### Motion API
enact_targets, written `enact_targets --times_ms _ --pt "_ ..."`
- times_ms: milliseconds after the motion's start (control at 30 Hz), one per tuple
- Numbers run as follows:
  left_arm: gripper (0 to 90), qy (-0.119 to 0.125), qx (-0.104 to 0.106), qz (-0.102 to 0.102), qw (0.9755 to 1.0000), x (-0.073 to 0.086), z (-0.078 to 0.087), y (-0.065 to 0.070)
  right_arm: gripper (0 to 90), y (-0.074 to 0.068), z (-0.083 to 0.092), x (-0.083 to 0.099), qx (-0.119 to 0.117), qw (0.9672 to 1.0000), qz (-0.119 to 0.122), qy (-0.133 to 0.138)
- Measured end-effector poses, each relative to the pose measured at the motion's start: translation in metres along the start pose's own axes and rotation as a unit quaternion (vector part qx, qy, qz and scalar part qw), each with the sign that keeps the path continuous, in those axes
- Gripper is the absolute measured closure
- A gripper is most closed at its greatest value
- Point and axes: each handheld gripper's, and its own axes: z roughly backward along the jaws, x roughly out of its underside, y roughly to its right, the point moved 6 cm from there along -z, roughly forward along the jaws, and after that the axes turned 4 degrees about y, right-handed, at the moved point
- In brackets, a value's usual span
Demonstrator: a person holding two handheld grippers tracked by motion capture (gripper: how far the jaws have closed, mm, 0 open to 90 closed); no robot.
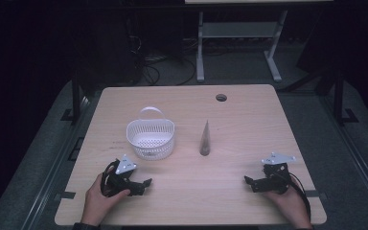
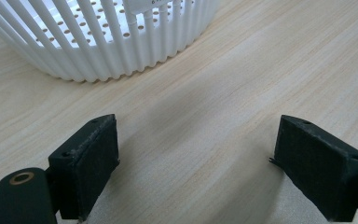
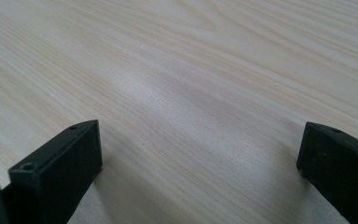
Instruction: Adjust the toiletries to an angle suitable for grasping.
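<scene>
Left gripper [image 1: 146,183]: jaws wide apart, empty; white basket [image 1: 150,138] just beside, at 12 o'clock
Right gripper [image 1: 247,180]: jaws fully spread, empty
Grey cone [image 1: 205,139]: upright at table [image 1: 249,110] centre
Risk: off-centre pinch topples cone; basket slides if nudged

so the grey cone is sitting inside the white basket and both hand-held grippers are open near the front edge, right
Not quite: the grey cone lies on the bare table to the right of the white basket, apart from it, as the high view shows. The left hand-held gripper and right hand-held gripper are indeed open near the front edge.
</scene>
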Motion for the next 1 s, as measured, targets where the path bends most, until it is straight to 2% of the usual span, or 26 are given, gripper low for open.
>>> enact_targets --times_ms 267,367,467,567,600,633,667,700,733,767,800,833,867,900,1000 --pt "12.9 0.000 0.000 0.000 1.0000 0.000 0.000 0.000 2.0 0.002 0.001 -0.001 -0.006 0.9999 0.000 -0.008" --pt "12.9 0.000 0.000 -0.001 1.0000 0.000 0.000 0.000 13.5 0.002 0.005 -0.005 -0.030 0.9994 -0.017 0.000" --pt "12.9 -0.001 0.001 -0.003 1.0000 0.001 0.001 0.000 18.9 0.002 0.005 -0.006 -0.036 0.9991 -0.021 -0.002" --pt "12.9 0.001 0.004 -0.004 1.0000 0.001 0.002 0.001 29.2 -0.001 0.007 -0.011 -0.042 0.9991 -0.010 0.003" --pt "12.9 0.001 0.004 -0.004 1.0000 0.001 0.002 0.001 29.2 -0.001 0.007 -0.011 -0.042 0.9991 -0.010 0.003" --pt "12.9 -0.001 0.004 -0.006 1.0000 0.002 0.002 0.000 36.6 -0.003 0.010 -0.016 -0.045 0.9989 -0.005 0.013" --pt "12.9 -0.001 0.004 -0.006 1.0000 0.002 0.002 0.000 36.6 -0.003 0.010 -0.016 -0.045 0.9989 -0.005 0.013" --pt "12.9 -0.002 0.005 -0.006 1.0000 0.002 0.002 0.001 47.2 -0.004 0.012 -0.020 -0.051 0.9984 -0.001 0.022" --pt "12.9 -0.002 0.005 -0.006 1.0000 0.002 0.002 0.001 47.2 -0.004 0.012 -0.020 -0.051 0.9984 -0.001 0.022" --pt "12.9 -0.002 0.005 -0.006 1.0000 0.002 0.002 0.001 54.5 -0.004 0.015 -0.022 -0.058 0.9979 -0.001 0.029" --pt "12.9 -0.001 0.005 -0.006 1.0000 0.002 0.002 0.001 54.5 -0.004 0.015 -0.022 -0.058 0.9979 -0.001 0.029" --pt "12.9 -0.001 0.005 -0.006 1.0000 0.002 0.002 0.001 62.6 -0.004 0.018 -0.025 -0.067 0.9972 0.002 0.034" --pt "12.9 -0.001 0.005 -0.006 1.0000 0.002 0.002 0.001 62.6 -0.004 0.018 -0.025 -0.067 0.9972 0.002 0.034" --pt "12.9 -0.001 0.005 -0.006 1.0000 0.002 0.002 0.001 68.9 -0.005 0.020 -0.028 -0.073 0.9966 0.005 0.038" --pt "12.9 -0.001 0.005 -0.006 1.0000 0.002 0.002 0.001 74.2 -0.005 0.022 -0.031 -0.076 0.9961 0.009 0.044"
